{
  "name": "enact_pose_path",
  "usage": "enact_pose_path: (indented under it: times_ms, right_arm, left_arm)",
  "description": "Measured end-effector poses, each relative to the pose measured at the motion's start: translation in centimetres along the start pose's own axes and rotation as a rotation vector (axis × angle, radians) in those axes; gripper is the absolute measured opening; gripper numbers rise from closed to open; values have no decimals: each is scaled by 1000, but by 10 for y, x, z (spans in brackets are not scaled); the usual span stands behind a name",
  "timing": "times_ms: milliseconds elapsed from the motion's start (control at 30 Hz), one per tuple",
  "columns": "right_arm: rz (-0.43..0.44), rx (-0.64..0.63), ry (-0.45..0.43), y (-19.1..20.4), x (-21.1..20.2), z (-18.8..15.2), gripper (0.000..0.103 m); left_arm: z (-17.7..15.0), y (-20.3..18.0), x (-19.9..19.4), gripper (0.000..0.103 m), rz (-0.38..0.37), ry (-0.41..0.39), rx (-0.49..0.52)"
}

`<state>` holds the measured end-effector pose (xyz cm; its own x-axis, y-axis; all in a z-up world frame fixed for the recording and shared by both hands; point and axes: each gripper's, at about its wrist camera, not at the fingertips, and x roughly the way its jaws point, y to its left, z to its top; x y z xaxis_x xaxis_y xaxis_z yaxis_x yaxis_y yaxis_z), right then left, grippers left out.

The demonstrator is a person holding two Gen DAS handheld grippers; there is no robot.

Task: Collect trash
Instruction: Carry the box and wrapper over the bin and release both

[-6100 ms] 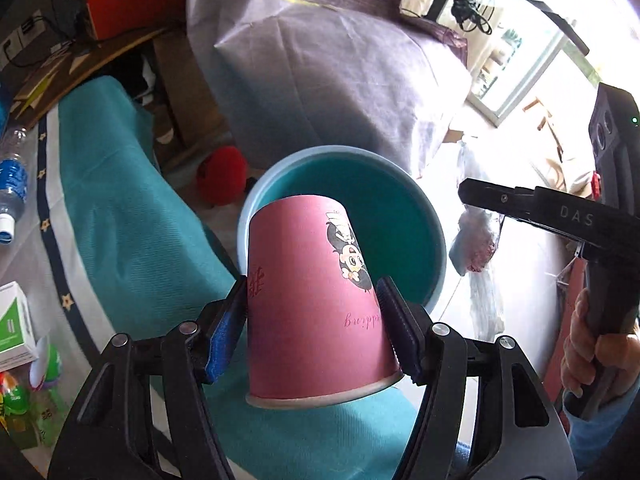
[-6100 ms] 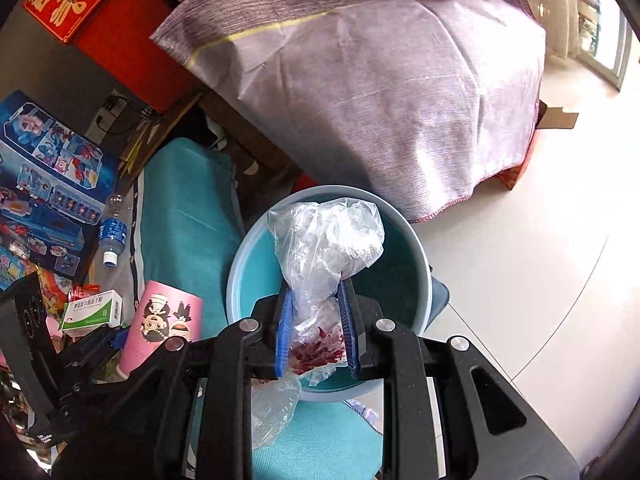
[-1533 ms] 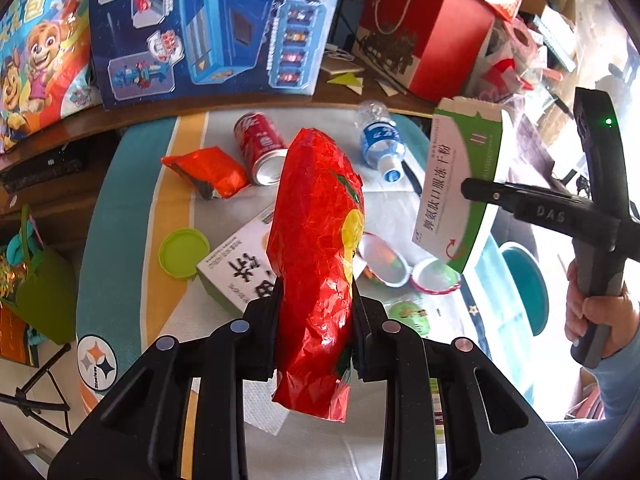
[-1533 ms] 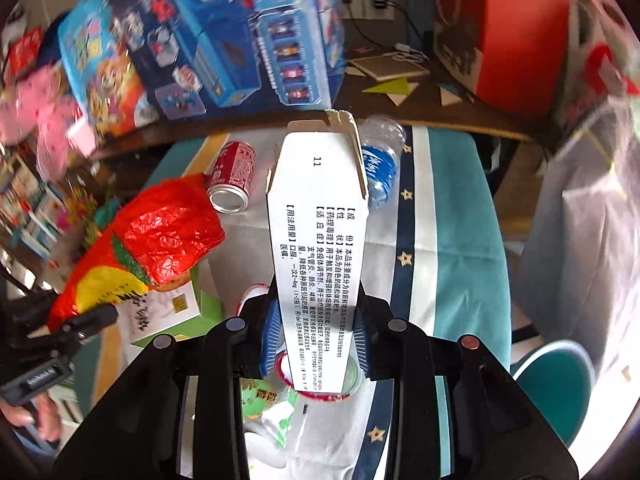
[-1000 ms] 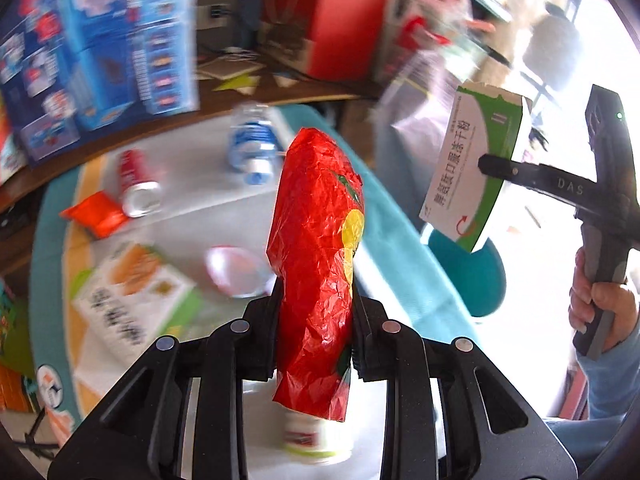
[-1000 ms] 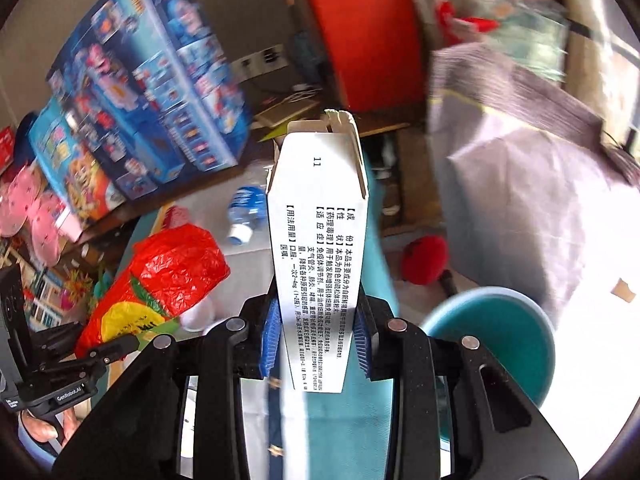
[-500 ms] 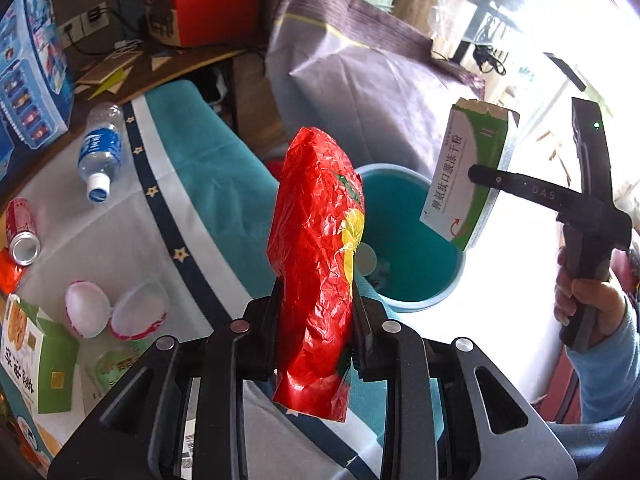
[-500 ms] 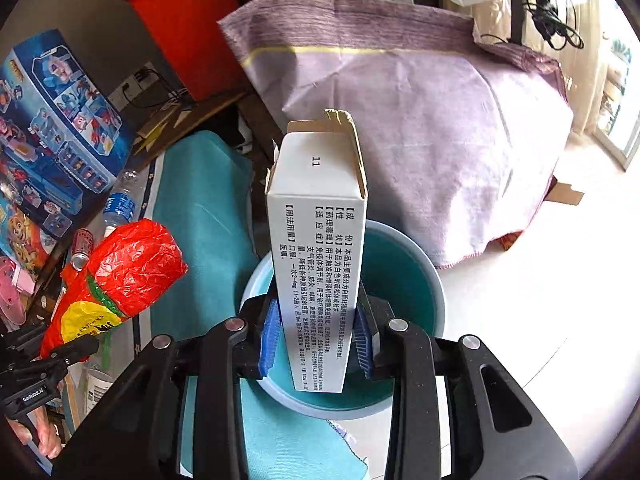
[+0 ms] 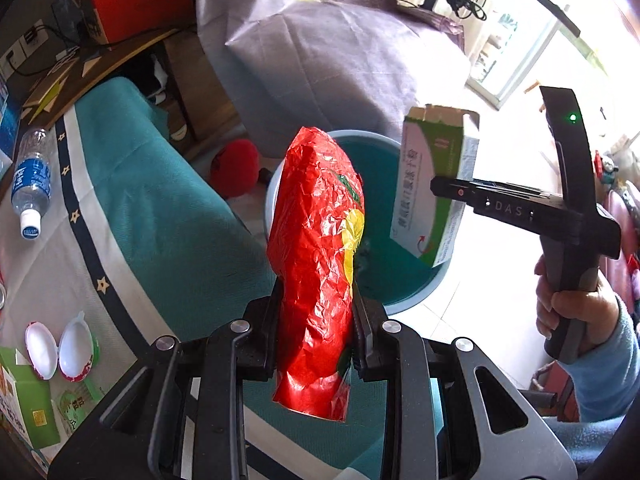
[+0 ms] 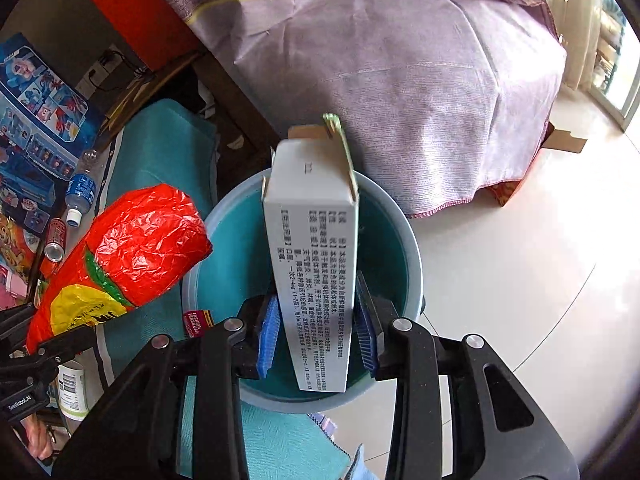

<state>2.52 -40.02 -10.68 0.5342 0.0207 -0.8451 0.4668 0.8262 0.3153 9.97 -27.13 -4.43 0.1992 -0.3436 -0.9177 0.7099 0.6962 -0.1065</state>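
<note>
Medicine box (image 10: 316, 264) sits tilted between the right tool's (image 10: 318, 336) blue pads, directly over the teal bin (image 10: 404, 240); jaws have just been opening, gaps visible both sides of the box. Left tool (image 9: 316, 332) pinches the red crinkled bag (image 9: 316, 256), held upright near the bin rim, beside the counter (image 9: 168, 216).

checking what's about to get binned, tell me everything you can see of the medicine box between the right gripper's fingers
The medicine box is a slim cardboard carton, white with green faces and printed text, its top flaps open. It stands tilted between the right gripper's blue pads, which have just been opening; gaps show on both sides. It hangs over the teal bin.
</note>
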Motion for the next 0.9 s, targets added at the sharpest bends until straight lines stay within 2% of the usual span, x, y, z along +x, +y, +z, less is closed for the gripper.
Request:
enact_pose_path:
  times_ms: [33, 100, 167, 233, 333, 667, 733, 800, 900]
  right_arm:
    - [5, 0, 1, 0, 0, 0, 44]
    - [8, 3, -6, -2, -3, 2, 53]
    - [6, 2, -17, -4, -7, 5, 56]
    - [4, 11, -26, -7, -10, 7, 67]
    - [-6, 20, -44, -12, -14, 9, 75]
    - [2, 68, -37, -21, -13, 9, 78]
    - [-2, 77, -36, -20, -14, 10, 82]
    - [-6, 85, -38, -21, -15, 10, 84]
    - [-9, 90, -37, -20, -16, 11, 84]
  left_arm:
    - [1, -2, 2, 28, -2, 5, 2]
    - [2, -4, 5, 28, -6, 13, 7]
    - [4, -6, 9, 28, -7, 21, 11]
    - [4, -9, 11, 28, -6, 28, 13]
    - [4, -12, 16, 29, -1, 41, 20]
    - [8, -20, 30, 29, 4, 79, 35]
    - [7, -22, 34, 39, 10, 92, 43]
    - [7, -23, 36, 67, 39, 93, 57]
    - [7, -24, 35, 85, 82, 83, 68]
